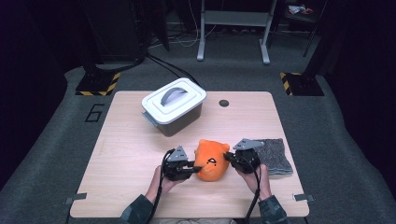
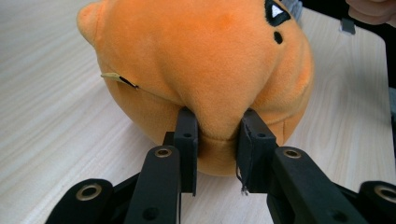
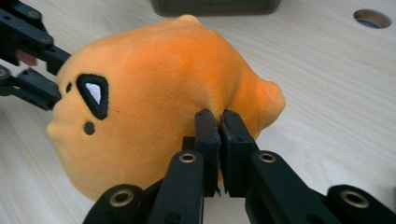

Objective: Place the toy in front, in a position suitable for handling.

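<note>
Round orange plush toy [image 1: 211, 160], soft, fuzzy

1. The orange plush toy [image 1: 211, 160] is a rounded, soft, short-pile stuffed animal with small stubby ears.
2. Its face carries black embroidery: a triangular eye with a white centre and small dark dots beside it.
3. It lies on the light wooden table [image 1: 130, 154], near the front edge and a little right of centre.
4. A seam runs across its body, and a small tan tag sticks out of it in the left gripper view.
5. Its fabric is bunched into a fold on either side where it is pinched.
</note>
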Tool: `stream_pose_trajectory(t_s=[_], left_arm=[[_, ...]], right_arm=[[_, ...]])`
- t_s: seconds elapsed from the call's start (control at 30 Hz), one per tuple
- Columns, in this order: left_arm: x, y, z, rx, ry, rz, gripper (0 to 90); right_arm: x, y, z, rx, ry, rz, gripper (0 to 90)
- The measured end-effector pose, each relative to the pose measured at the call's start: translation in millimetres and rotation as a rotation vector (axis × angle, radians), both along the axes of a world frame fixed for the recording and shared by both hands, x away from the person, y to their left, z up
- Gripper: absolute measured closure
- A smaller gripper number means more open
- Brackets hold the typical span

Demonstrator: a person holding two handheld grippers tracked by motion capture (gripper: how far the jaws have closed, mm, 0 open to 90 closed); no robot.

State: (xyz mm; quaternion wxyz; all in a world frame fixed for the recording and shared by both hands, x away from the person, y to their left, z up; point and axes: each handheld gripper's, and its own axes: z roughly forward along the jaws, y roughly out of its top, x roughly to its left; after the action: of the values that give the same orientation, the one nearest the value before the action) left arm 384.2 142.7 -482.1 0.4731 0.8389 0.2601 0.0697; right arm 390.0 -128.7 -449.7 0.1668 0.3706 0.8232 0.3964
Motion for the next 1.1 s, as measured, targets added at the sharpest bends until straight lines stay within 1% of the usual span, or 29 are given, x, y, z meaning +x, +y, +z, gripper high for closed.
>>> stream_pose_trajectory(t_s=[0.03,0.07,0.13,0.2,0.23,0.27,0.3,0.33,0.37,0.43,0.47,0.5,0.57,0.63,0.67,0.7,0.77,0.8,0.83,0.87,0.9,0.97,1.0,1.03,1.07,1.1], left_arm=[[-1.1,-0.3,2.4,-0.004,-0.003,0.001,72.0],[-2.1,-0.6,4.9,-0.003,-0.015,0.011,71.9],[-4.2,-2.3,9.5,-0.011,-0.013,0.023,71.7],[-5.3,-3.5,13.9,-0.003,-0.019,0.026,71.4],[-6.0,-4.3,16.4,-0.006,-0.027,0.036,71.3],[-6.4,-5.0,17.6,-0.008,-0.025,0.043,71.3],[-6.8,-5.7,19.2,-0.006,-0.028,0.051,71.2],[-6.9,-6.5,20.3,-0.011,-0.024,0.054,71.1],[-7.3,-7.7,20.8,-0.006,-0.029,0.060,71.0],[-8.6,-9.9,20.9,-0.011,-0.026,0.063,70.7],[-9.3,-11.2,20.6,-0.007,-0.026,0.062,70.5],[-9.6,-12.2,20.1,-0.007,-0.035,0.064,70.4],[-9.9,-14.5,18.2,-0.008,-0.026,0.063,70.3],[-10.4,-18.1,13.3,0.001,-0.018,0.064,70.2],[-10.5,-19.7,10.3,0.005,-0.010,0.067,70.0],[-9.7,-21.9,4.4,0.017,-0.003,0.068,69.9],[-8.4,-25.3,-6.4,0.030,0.028,0.072,69.1],[-8.7,-25.4,-9.5,0.016,0.031,0.073,68.3],[-8.4,-24.6,-9.7,0.006,0.033,0.077,67.8],[-8.1,-24.1,-9.3,-0.001,0.035,0.079,66.7],[-7.8,-23.8,-8.6,0.002,0.032,0.075,65.5],[-7.2,-22.8,-7.3,0.008,0.035,0.067,60.4],[-7.0,-21.8,-6.3,0.015,0.035,0.057,58.1],[-7.1,-21.3,-5.4,0.024,0.037,0.061,54.6],[-7.2,-20.0,-4.0,0.033,0.035,0.049,48.6],[-7.5,-17.8,-2.3,0.026,0.034,0.044,46.1]], right_arm=[[0.7,0.9,3.0,-0.008,0.000,0.000,86.9],[1.6,1.7,5.4,-0.003,-0.010,-0.004,86.9],[4.4,2.8,10.7,-0.013,-0.024,-0.001,86.9],[7.6,4.0,15.7,-0.023,-0.032,0.004,86.9],[8.8,4.7,17.3,-0.022,-0.035,0.003,86.9],[11.0,5.0,19.8,-0.021,-0.046,0.011,86.9],[12.5,5.5,21.3,-0.021,-0.044,0.008,86.9],[15.2,5.9,23.1,-0.021,-0.045,0.013,86.9],[17.7,6.6,25.1,-0.023,-0.045,0.019,86.9],[21.0,8.4,27.9,-0.027,-0.058,0.026,86.9],[23.1,9.0,29.0,-0.037,-0.060,0.033,86.9],[25.0,9.9,29.5,-0.039,-0.062,0.036,86.9],[29.9,12.3,27.6,-0.071,-0.058,0.045,86.8],[33.1,13.6,24.4,-0.066,-0.045,0.043,86.8],[36.1,14.7,20.6,-0.084,-0.038,0.049,86.7],[37.5,15.5,17.7,-0.075,-0.027,0.040,86.7],[41.9,17.6,7.5,-0.085,-0.009,0.038,86.2],[44.6,19.0,-0.7,-0.089,0.012,0.032,86.1],[46.1,17.8,-5.8,-0.078,0.018,0.039,86.0],[46.5,16.1,-8.4,-0.053,0.014,0.031,85.6],[47.0,14.6,-9.1,-0.042,0.018,0.027,84.3],[47.1,10.7,-8.8,-0.029,0.023,0.010,81.7],[46.6,9.4,-7.8,-0.033,0.027,0.010,78.5],[46.3,7.7,-6.7,-0.043,0.020,0.006,73.3],[45.6,6.5,-5.6,-0.046,0.016,-0.009,71.6],[44.8,4.6,-4.6,-0.049,0.016,-0.013,67.3]])
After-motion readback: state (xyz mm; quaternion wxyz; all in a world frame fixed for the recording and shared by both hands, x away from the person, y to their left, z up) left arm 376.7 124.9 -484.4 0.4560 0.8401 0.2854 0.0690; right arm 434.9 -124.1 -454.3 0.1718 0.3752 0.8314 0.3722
